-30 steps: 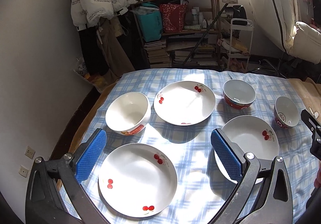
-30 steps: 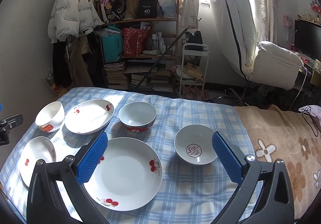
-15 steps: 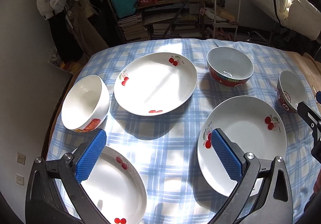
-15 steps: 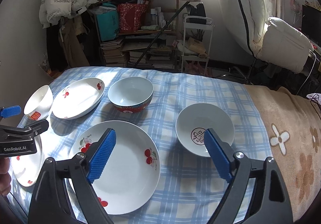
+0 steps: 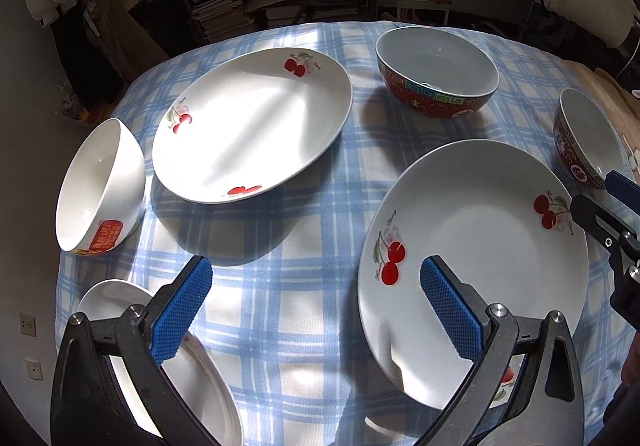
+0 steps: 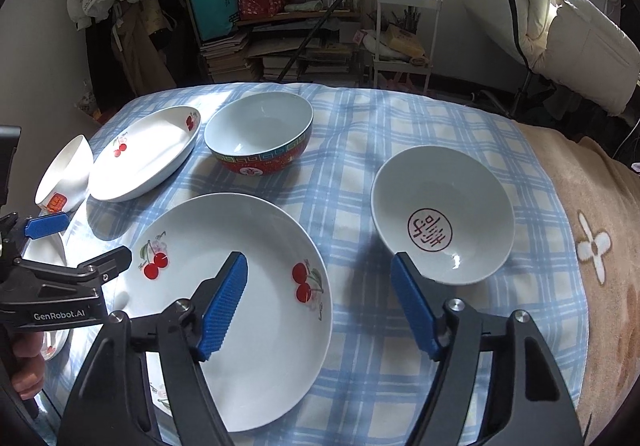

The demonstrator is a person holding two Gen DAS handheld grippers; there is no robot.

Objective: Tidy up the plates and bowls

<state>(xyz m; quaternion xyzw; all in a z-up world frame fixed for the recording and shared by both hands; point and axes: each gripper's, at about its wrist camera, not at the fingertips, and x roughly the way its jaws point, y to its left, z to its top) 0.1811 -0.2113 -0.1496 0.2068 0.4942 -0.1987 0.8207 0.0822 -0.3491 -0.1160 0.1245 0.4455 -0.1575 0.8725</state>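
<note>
Three white cherry plates lie on the blue checked cloth: a far one [image 5: 252,122] [image 6: 144,154], a near right one [image 5: 480,262] [image 6: 248,302], and a near left one [image 5: 192,366]. A white bowl [image 5: 100,186] [image 6: 64,178] stands at the left. A large red-sided bowl [image 5: 436,74] [image 6: 260,138] stands at the back. A small bowl with a red seal [image 6: 440,214] [image 5: 588,142] stands at the right. My left gripper [image 5: 312,306] is open and empty, low between the two near plates. My right gripper [image 6: 320,298] is open and empty, over the near right plate's right rim.
The table [image 6: 360,118] drops off at its far and left edges. Behind it stand cluttered shelves [image 6: 280,14] and a small white cart [image 6: 404,30]. A beige flowered blanket [image 6: 592,246] covers the right side. A white padded chair [image 6: 584,46] is at the far right.
Both grippers have moved forward and down toward the dishes. The left one has shifted right off the near left plate. The right gripper's jaws have narrowed somewhat.
</note>
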